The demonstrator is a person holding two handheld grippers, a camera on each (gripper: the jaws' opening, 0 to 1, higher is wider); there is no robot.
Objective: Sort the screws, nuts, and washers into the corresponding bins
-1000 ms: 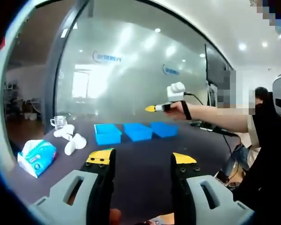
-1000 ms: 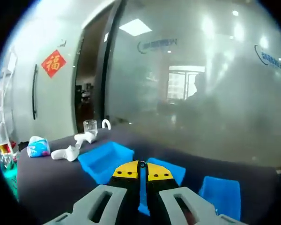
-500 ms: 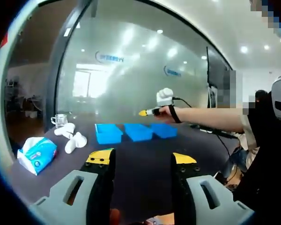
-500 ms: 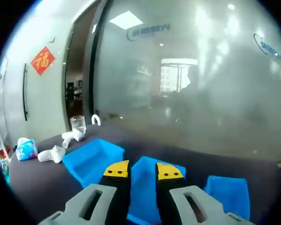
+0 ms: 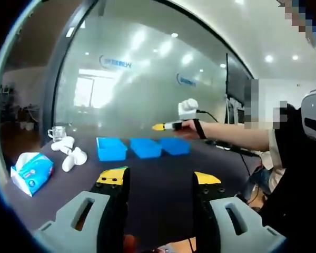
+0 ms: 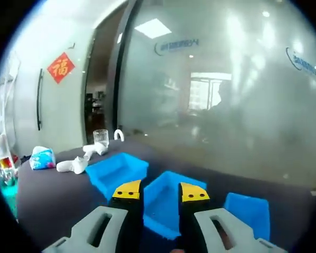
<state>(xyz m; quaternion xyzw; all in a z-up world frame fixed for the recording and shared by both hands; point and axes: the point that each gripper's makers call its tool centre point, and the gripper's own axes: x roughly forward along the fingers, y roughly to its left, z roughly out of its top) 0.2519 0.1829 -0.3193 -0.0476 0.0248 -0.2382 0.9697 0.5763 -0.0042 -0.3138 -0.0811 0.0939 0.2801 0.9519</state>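
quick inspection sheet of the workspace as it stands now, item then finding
surface: dark table, bare in front of the left gripper.
job's things: three blue bins in a row, left bin, middle bin, right bin; no screws, nuts or washers can be made out.
clutter: tissue pack, white objects and a glass cup at the table's far end.
grippers: left gripper open and empty, low over the table; right gripper open and empty, over the middle bin.
cables: a dark cable runs along the table behind the person's arm.
surroundings: frosted glass wall, red wall ornament.
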